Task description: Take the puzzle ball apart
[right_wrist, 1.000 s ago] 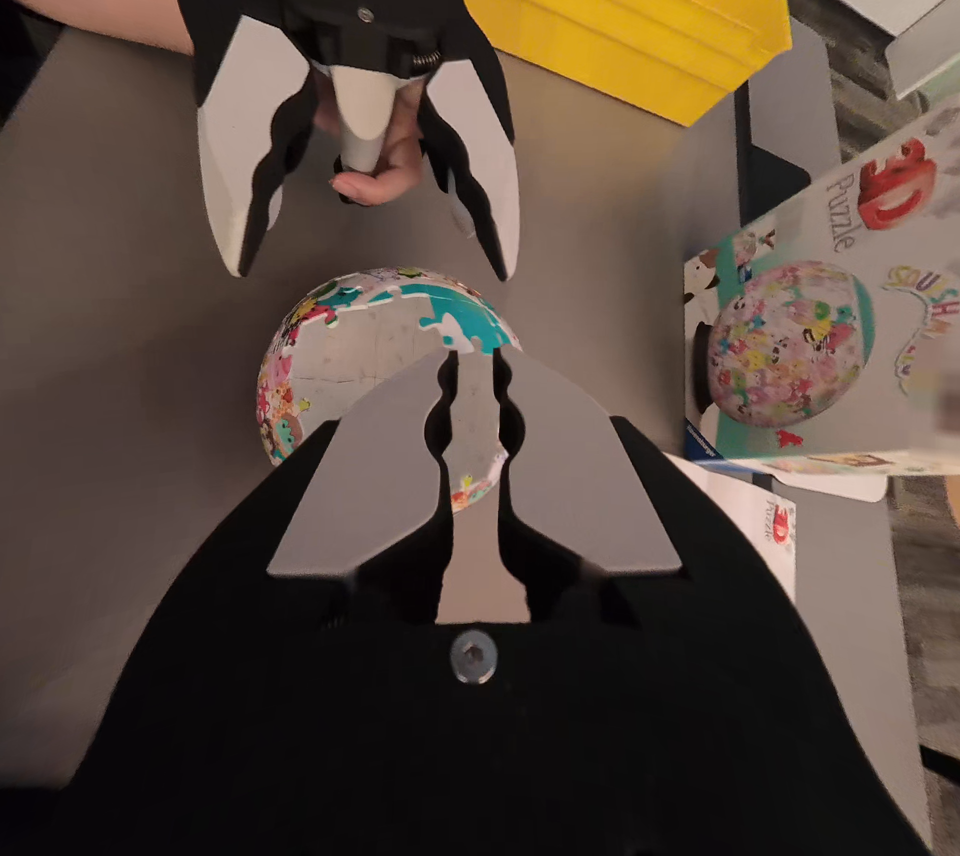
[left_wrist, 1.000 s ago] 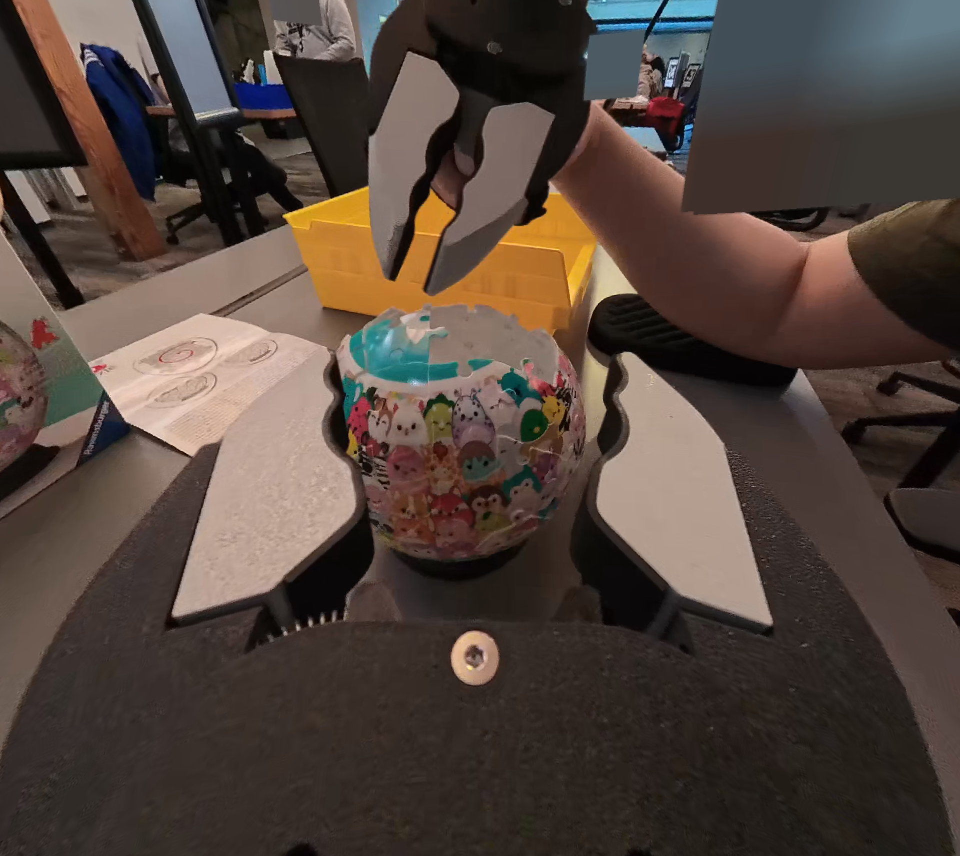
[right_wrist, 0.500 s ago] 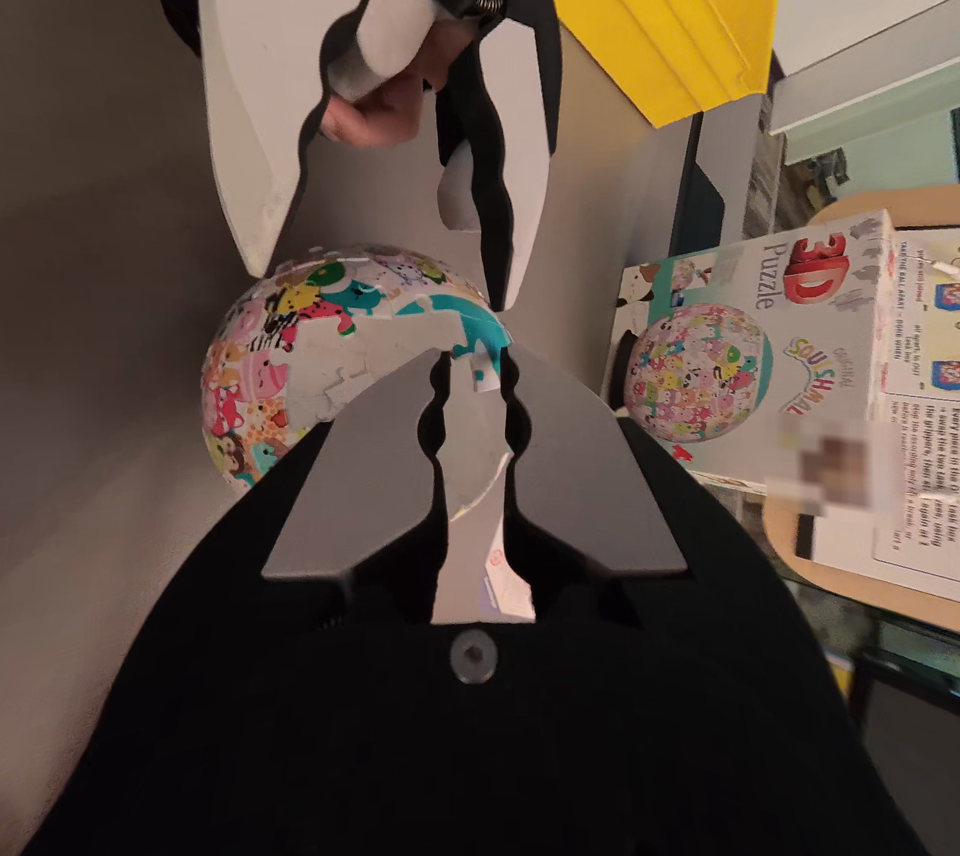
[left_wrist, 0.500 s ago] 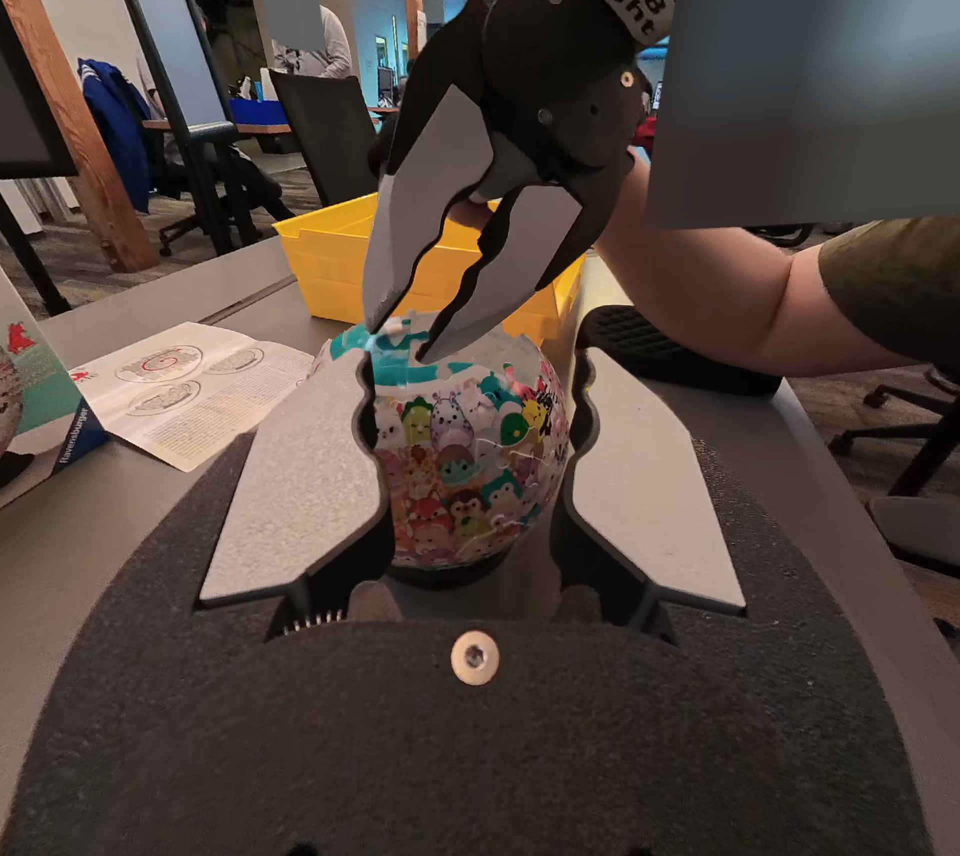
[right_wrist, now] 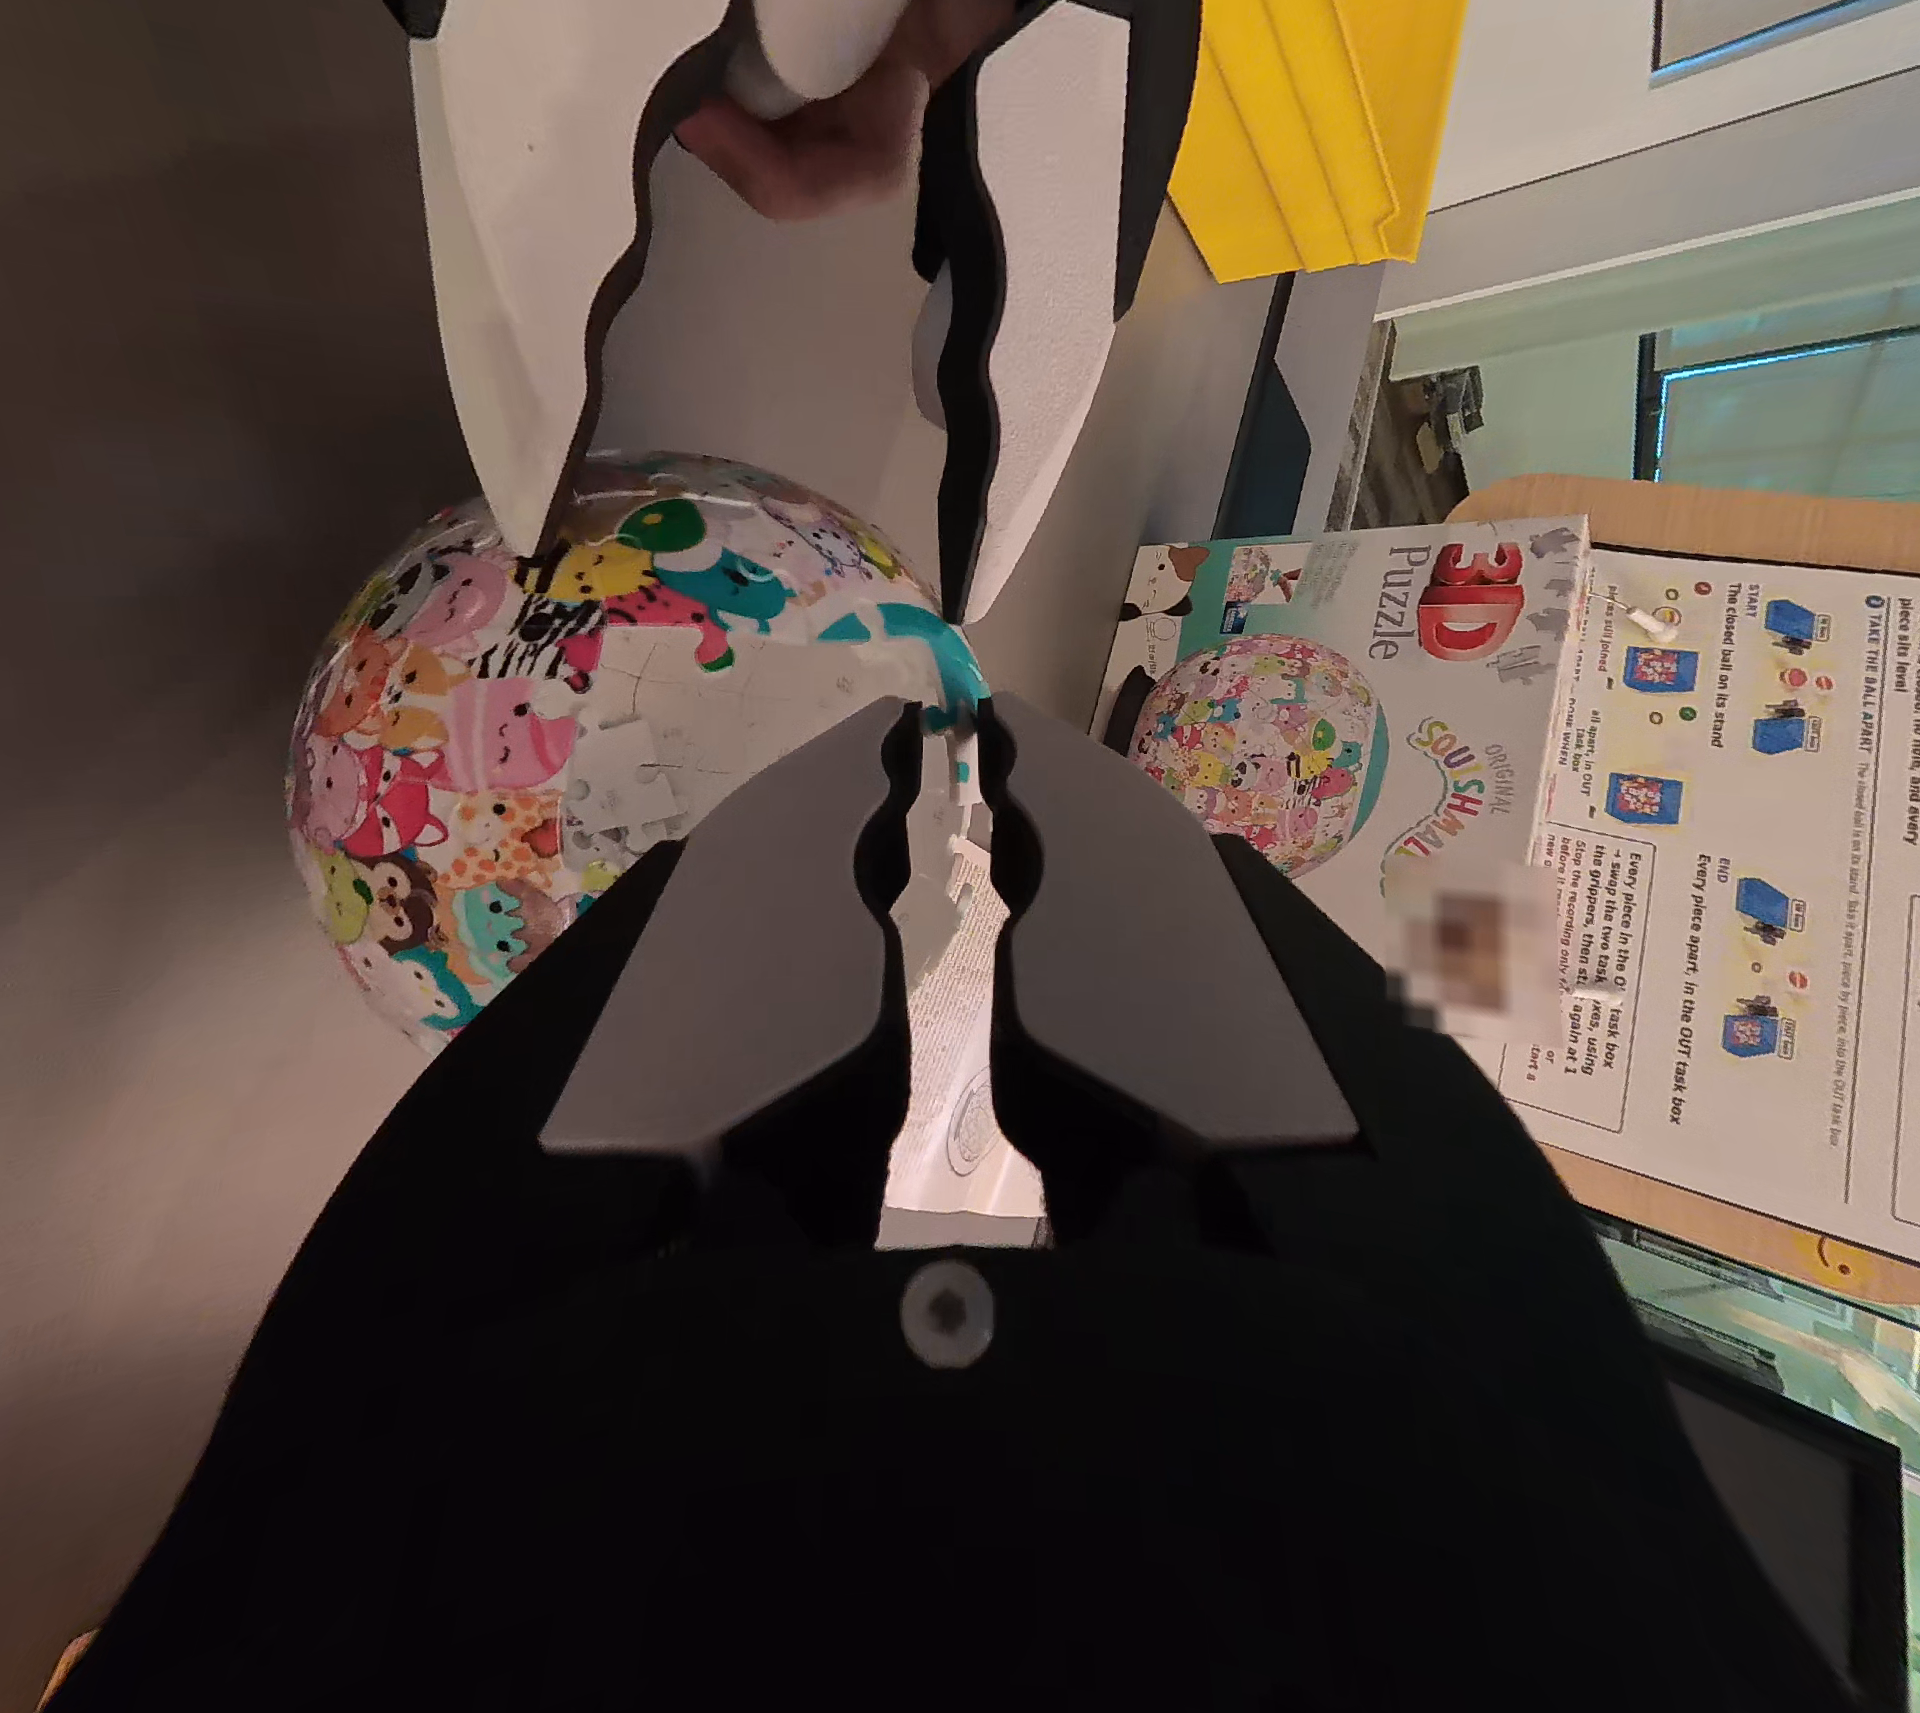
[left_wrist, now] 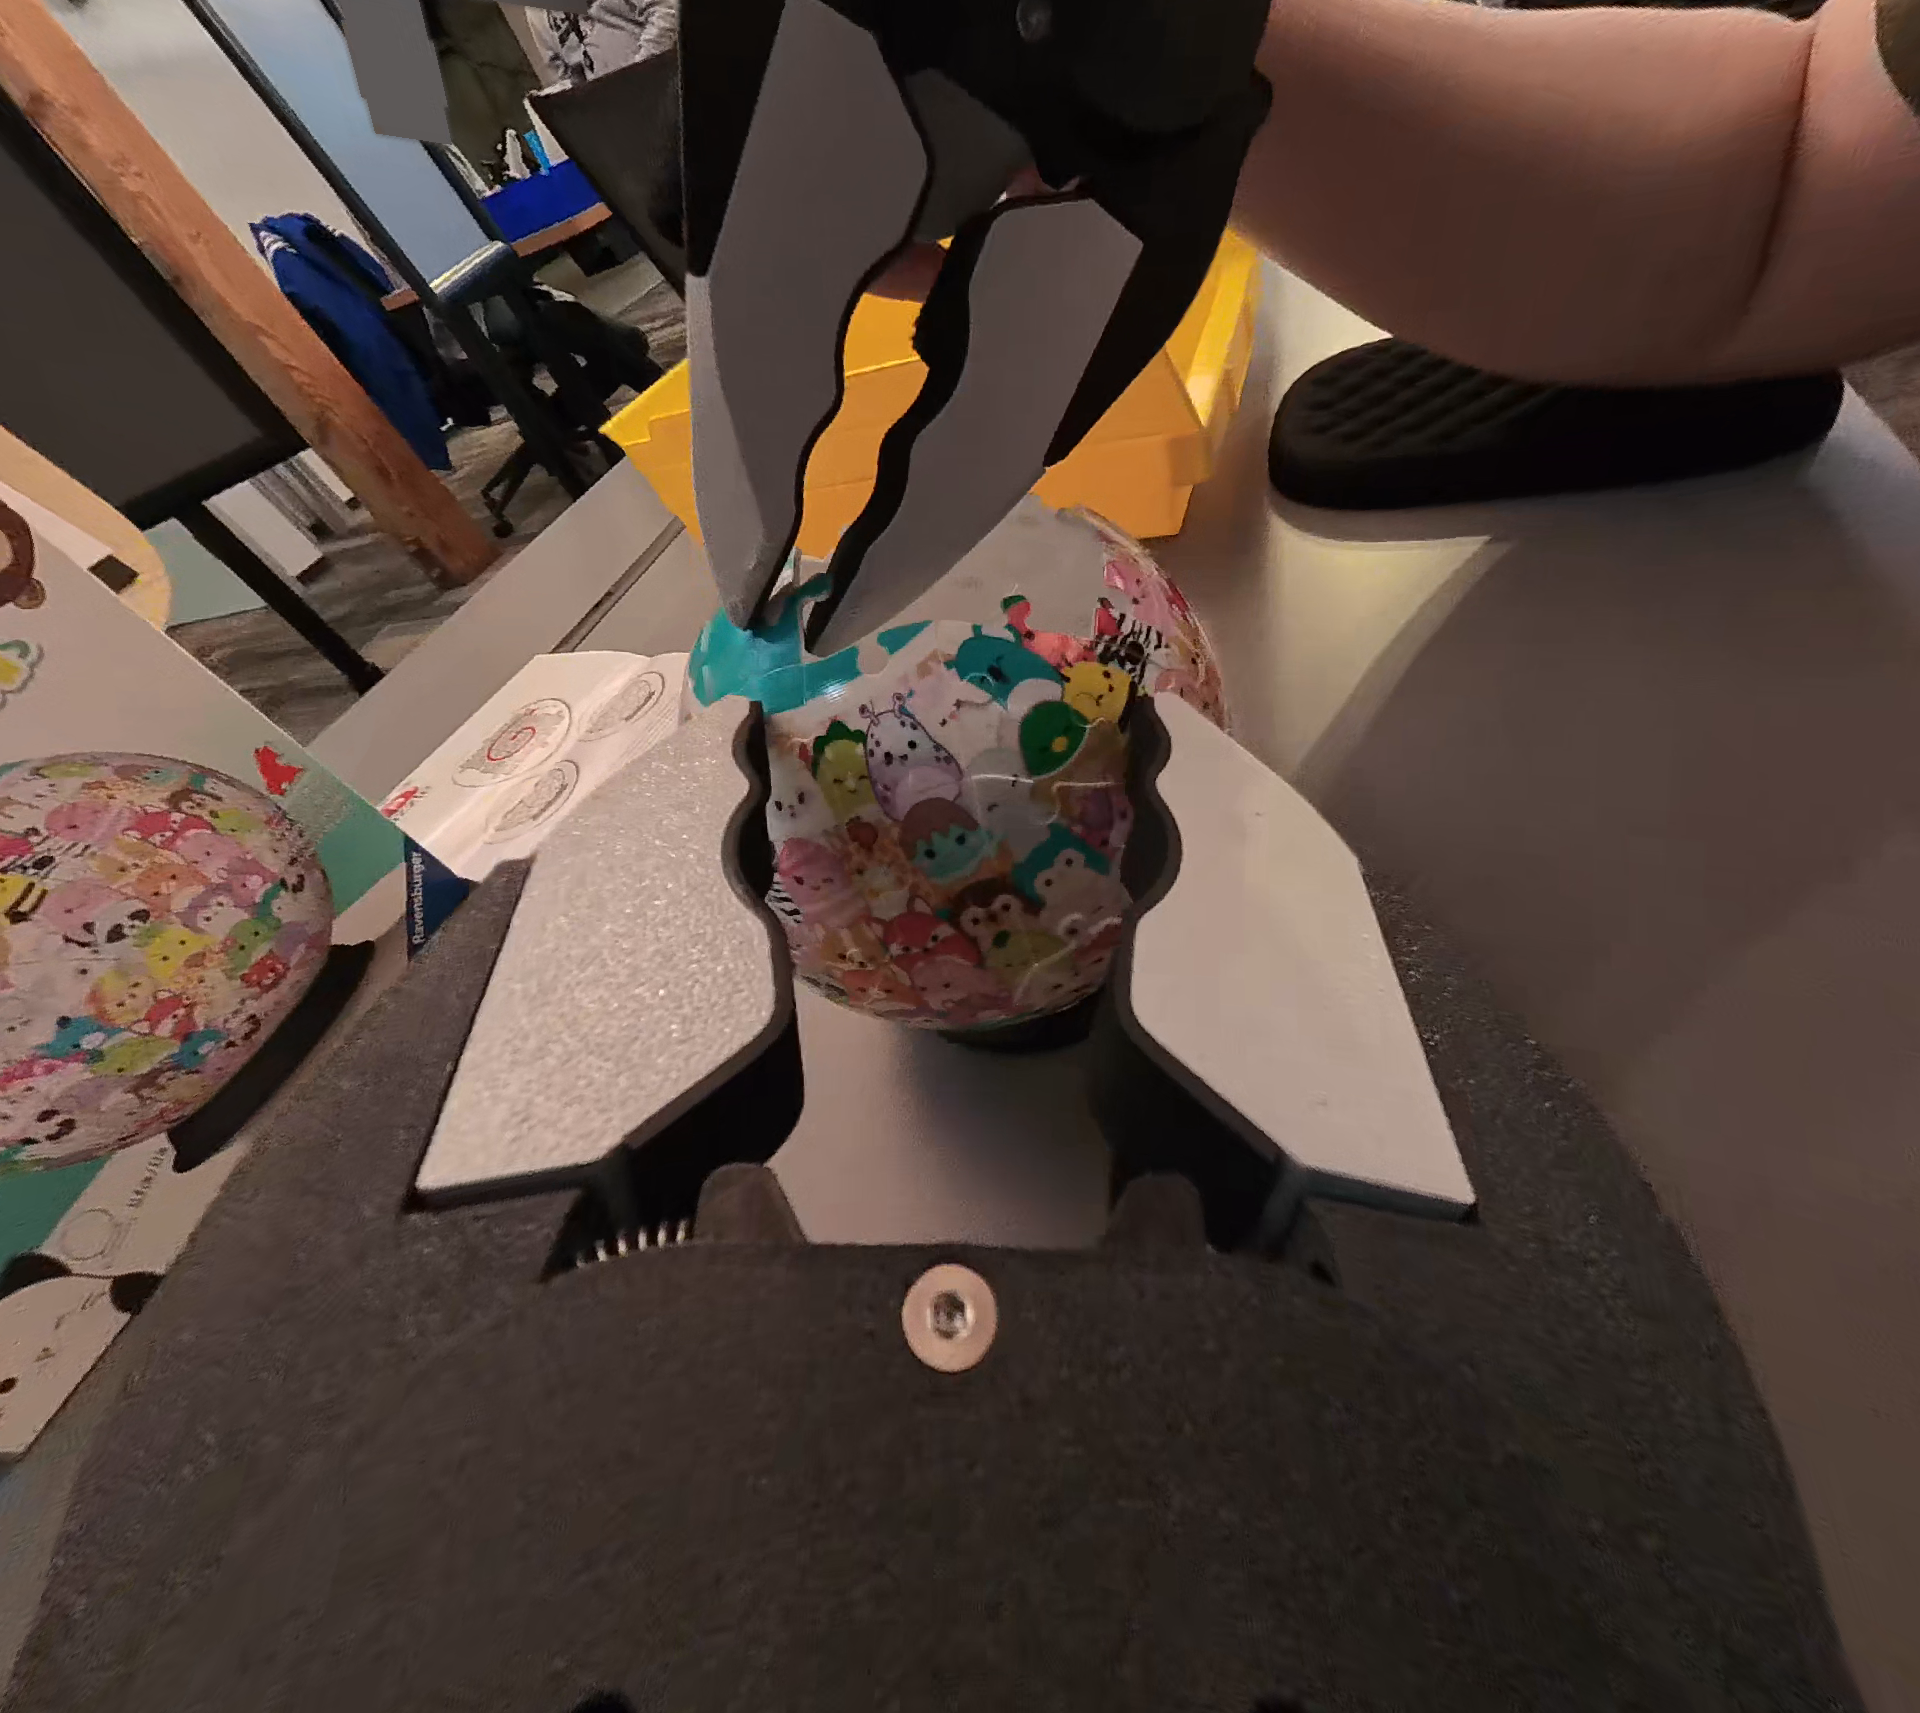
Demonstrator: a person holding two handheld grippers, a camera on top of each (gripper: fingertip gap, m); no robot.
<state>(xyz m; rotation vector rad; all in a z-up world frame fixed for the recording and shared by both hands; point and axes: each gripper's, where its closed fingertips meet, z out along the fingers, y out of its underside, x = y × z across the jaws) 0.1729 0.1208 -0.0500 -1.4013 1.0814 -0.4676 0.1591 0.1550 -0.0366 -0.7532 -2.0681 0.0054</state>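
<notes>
The puzzle ball (left_wrist: 945, 853), covered in colourful cartoon animals, stands on a small black base (left_wrist: 997, 1035) on the grey table. Its top is open, with a jagged rim. My left gripper (left_wrist: 951, 707) is shut on the ball, one finger on each side. It also shows in the right wrist view (right_wrist: 748, 572) on the ball (right_wrist: 468, 728). My right gripper (left_wrist: 784, 624) comes down from above, its tips pinched on a teal rim piece (left_wrist: 758, 666). In the right wrist view my right gripper (right_wrist: 945, 713) shows a narrow gap with that piece (right_wrist: 961, 707) in it.
A yellow bin (left_wrist: 1143, 437) stands behind the ball. The puzzle box (left_wrist: 156, 936) and a paper leaflet (left_wrist: 551, 749) lie to the left. A black pad (left_wrist: 1538, 427) lies under the person's forearm on the right. A printed sheet on a wooden board (right_wrist: 1745, 832) lies beyond the box.
My left gripper has closed from wide open onto the ball's sides. My right gripper has come down from above the ball to its rim and closed on the teal piece.
</notes>
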